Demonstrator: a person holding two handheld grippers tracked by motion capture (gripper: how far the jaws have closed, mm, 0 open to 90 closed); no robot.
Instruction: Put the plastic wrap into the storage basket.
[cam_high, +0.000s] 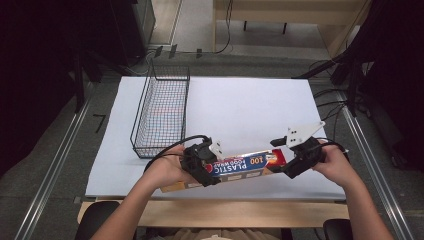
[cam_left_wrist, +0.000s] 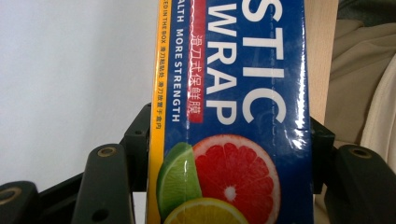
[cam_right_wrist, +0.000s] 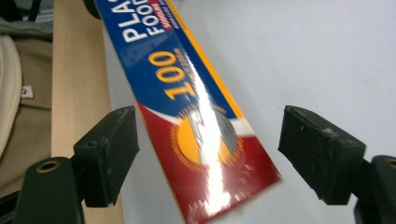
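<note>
Plastic wrap box (cam_left_wrist: 233, 116) between left fingers (cam_left_wrist: 107, 186)

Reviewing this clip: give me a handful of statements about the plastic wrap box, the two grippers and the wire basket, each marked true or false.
1. The left gripper is clamped on the plastic wrap box. True.
2. The right gripper is clamped on the box's red end. False: its jaws stand wide apart, and the box end lies between them untouched.
3. The wire basket holds the box. False: the basket is empty, and the box is at the near edge of the white sheet.
4. The basket stands on the left part of the white sheet. True.
</note>
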